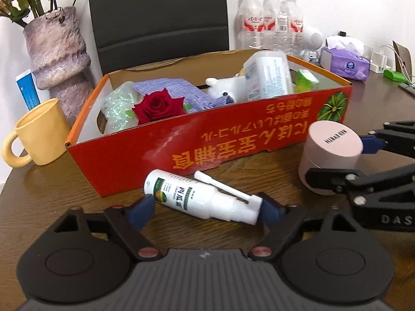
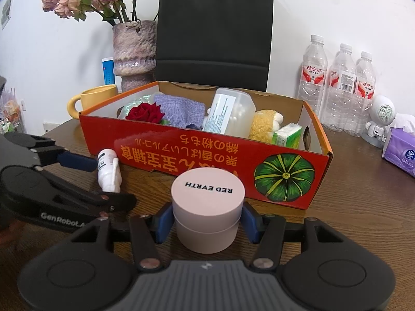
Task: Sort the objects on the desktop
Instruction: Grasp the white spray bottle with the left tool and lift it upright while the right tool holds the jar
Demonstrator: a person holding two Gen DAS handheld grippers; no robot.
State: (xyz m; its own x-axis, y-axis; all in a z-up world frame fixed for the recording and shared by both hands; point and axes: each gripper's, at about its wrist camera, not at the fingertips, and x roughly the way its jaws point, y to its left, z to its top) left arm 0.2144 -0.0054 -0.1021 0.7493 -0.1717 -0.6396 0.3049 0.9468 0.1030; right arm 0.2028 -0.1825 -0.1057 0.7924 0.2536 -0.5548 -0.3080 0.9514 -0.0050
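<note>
A white spray bottle [image 1: 201, 198] lies on its side on the wooden table, between the blue fingertips of my left gripper [image 1: 206, 207], which touch both its ends. It also shows in the right wrist view [image 2: 109, 168]. A pink round jar [image 2: 207, 212] marked RED EARTH stands upright between the fingertips of my right gripper [image 2: 206, 220], which press on its sides. The jar also shows in the left wrist view [image 1: 329, 155]. Both objects sit just in front of the red cardboard box [image 1: 181, 150], also seen in the right wrist view [image 2: 319, 140].
The box holds a red rose [image 1: 158, 106], purple cloth [image 1: 176, 90], plush toy [image 1: 225, 88], plastic container [image 1: 267, 75] and green pack [image 1: 307, 80]. A yellow mug [image 1: 39, 132] and vase [image 1: 57, 59] stand left. Water bottles [image 2: 337, 88], a tissue pack [image 2: 402, 150] and a black chair [image 2: 215, 31] are behind.
</note>
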